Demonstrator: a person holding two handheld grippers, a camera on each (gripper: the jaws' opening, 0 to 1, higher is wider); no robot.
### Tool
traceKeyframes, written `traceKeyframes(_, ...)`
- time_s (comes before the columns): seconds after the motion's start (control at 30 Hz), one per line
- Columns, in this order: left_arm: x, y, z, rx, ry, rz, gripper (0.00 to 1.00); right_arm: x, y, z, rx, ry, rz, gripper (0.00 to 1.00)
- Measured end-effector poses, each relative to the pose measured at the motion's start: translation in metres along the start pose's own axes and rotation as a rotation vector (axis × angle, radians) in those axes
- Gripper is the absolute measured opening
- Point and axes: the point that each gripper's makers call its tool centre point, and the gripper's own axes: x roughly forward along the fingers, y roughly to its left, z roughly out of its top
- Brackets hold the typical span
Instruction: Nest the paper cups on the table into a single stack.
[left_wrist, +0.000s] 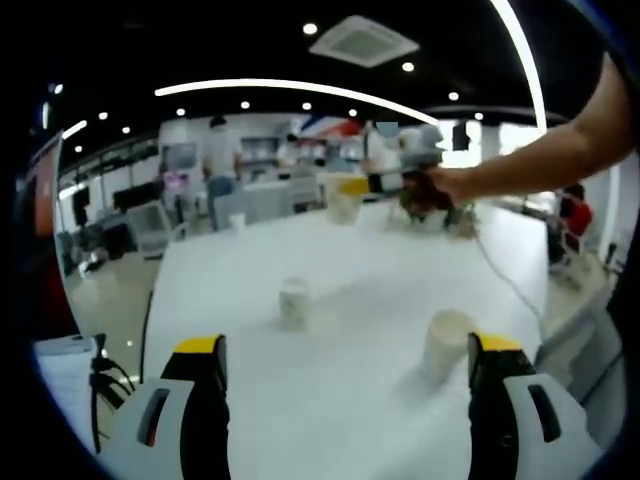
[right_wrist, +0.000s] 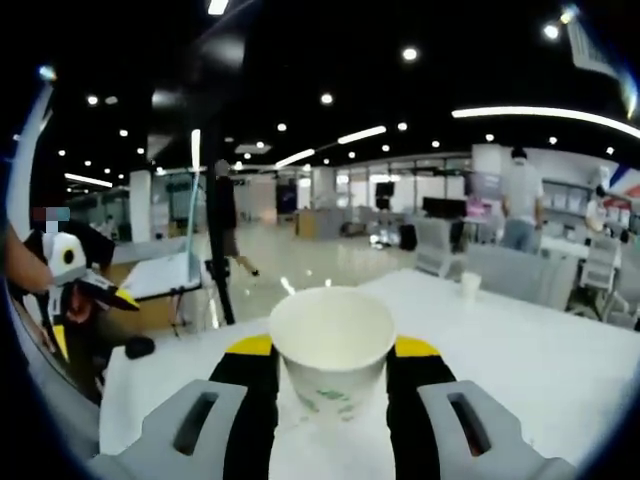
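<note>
Right gripper (right_wrist: 332, 375) is pinching a white paper cup (right_wrist: 332, 355) between its yellow-tipped jaws, upright with the mouth open to my camera and a faint green print low on its wall; I am reading it as lifted off the desk (right_wrist: 540, 350), though I cannot be certain from this angle. In the left gripper view I am seeing that same gripper at the far side, a person's hand (left_wrist: 432, 188) wrapped around it, and the carried cup (left_wrist: 343, 200) sitting just beyond its jaws. Left gripper (left_wrist: 345, 375) is hanging with its jaws spread wide and nothing between them. Two loose cups are standing on the desk ahead of it: a nearer cup (left_wrist: 446, 343) just beside the inner face of the jaw on the right of that view, possibly touching it, and a middle cup (left_wrist: 294, 303) further out, well apart from the first. I am also noticing a small far cup (right_wrist: 470, 285) standing alone toward the back of the desk in the right gripper view. Judging progress, I am counting no nested pair anywhere yet, so the stack is barely begun: one cup in hand, the others separate. Beyond the desk, office chairs (right_wrist: 500, 265) and people are standing about under ceiling lights.
</note>
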Motion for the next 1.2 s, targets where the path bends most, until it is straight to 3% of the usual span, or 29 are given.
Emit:
traceKeyframes(0.77, -0.017, -0.017, 0.000, -0.017, -0.012, -0.026, 0.98, -0.038, 0.044, 0.004, -0.010, -0.003, -0.001, 0.39)
traceKeyframes(1.2, -0.025, -0.025, -0.002, -0.009, -0.008, -0.036, 0.98, -0.054, 0.069, -0.003, -0.018, 0.010, 0.007, 0.39)
